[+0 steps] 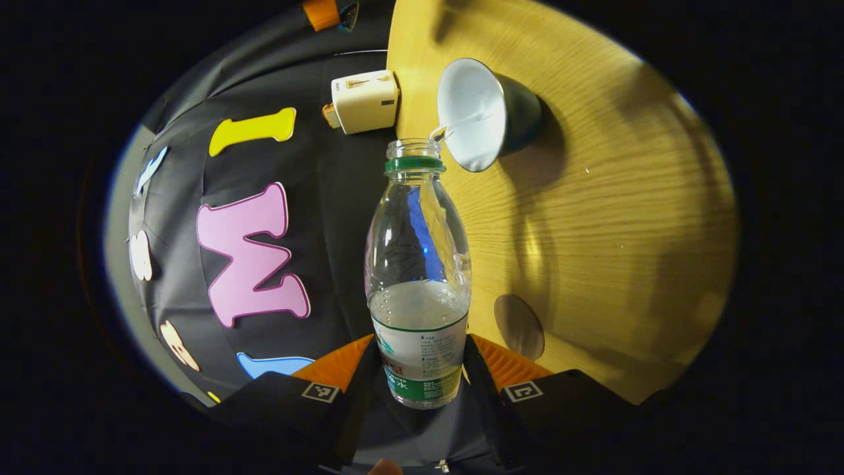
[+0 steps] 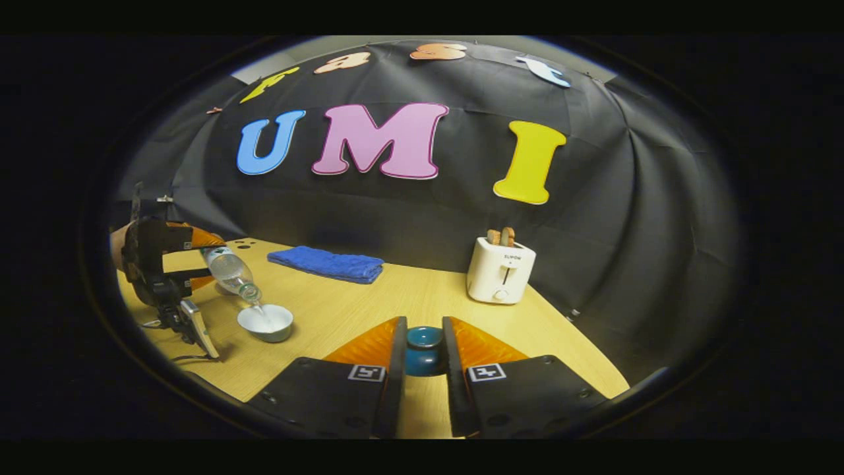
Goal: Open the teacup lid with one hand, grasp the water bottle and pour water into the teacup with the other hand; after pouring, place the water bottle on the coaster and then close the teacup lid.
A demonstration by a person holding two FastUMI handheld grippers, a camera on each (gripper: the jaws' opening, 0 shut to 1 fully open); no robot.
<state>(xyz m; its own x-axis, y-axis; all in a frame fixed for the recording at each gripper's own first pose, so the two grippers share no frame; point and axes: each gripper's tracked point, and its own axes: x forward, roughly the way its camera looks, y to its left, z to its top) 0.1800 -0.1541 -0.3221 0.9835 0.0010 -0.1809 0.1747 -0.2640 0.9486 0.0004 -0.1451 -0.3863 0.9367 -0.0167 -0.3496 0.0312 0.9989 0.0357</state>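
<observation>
Water bottle (image 1: 418, 284): my left gripper (image 1: 420, 369) has its jaws clamped on the labelled lower body; the bottle is uncapped, tipped toward the cup, and I see it roughly a third full.
Teacup (image 1: 484, 113): it stands open on the table (image 1: 626, 198), white inside and dark outside; a thin stream runs from the bottle's mouth into it. In the right gripper view I see the cup (image 2: 265, 322) just below the tilted bottle (image 2: 231, 272).
Teacup lid (image 2: 423, 351): I hold it in my right gripper (image 2: 422, 359), jaws closed on its blue knob, lifted near the table's front edge.
Coaster (image 1: 519, 326): a round brown disc on the table, bare, apart from the cup.
Around: a white toaster (image 2: 500, 268) with bread in its slots at the back wall; a folded blue towel (image 2: 326, 263) behind the cup. I see nothing between bottle and cup.
</observation>
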